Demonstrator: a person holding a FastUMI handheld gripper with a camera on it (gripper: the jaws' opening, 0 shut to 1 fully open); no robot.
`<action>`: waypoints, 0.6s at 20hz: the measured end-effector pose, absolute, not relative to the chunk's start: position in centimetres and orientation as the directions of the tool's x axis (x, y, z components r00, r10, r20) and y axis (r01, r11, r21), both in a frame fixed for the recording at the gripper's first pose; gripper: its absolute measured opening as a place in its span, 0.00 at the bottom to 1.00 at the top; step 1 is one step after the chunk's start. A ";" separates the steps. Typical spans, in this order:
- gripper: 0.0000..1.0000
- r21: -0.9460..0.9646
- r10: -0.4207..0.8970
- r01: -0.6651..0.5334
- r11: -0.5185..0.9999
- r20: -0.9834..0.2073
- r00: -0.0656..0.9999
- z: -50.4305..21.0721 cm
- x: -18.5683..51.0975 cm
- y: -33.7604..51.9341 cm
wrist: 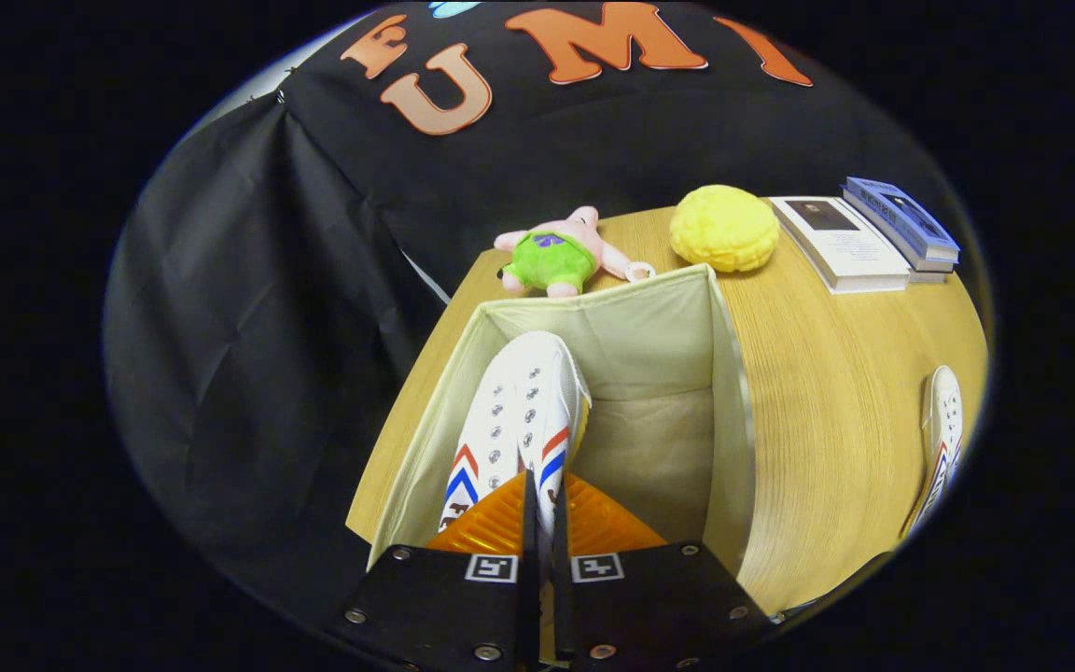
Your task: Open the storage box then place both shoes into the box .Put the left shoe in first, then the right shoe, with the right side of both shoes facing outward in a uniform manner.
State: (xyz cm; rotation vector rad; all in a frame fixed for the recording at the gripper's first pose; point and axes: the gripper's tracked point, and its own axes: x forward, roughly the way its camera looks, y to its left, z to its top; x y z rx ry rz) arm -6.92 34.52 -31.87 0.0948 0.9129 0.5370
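The gripper (543,504) is clamped on a white sneaker (519,411), toe pointing away, inside the open beige storage box (733,392) at the tabletop's (836,420) left edge. The second sneaker (941,439) lies near the right edge.

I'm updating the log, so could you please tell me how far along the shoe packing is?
Done: the box stands open on the table. In hand: the gripper is shut on the first shoe, holding it inside the box, toe pointing away from the fingers; not yet released. Left: the second shoe lies on the table to the right of the box and has yet to go in.
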 end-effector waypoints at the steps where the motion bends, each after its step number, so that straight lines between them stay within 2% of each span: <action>1: 0.25 0.307 0.491 -0.407 0.860 -0.712 0.502 -31.3 -6.7 35.0; 3: 0.64 0.296 0.503 -0.431 0.852 -0.689 0.522 -30.4 -6.4 35.2; 5: 0.93 0.270 0.503 -0.453 0.849 -0.674 0.541 -29.6 -6.1 34.9; 7: 0.99 0.245 0.499 -0.465 0.850 -0.656 0.566 -28.6 -5.6 34.2; 12: 0.99 0.228 0.490 -0.450 0.864 -0.592 0.640 -25.5 -3.6 31.1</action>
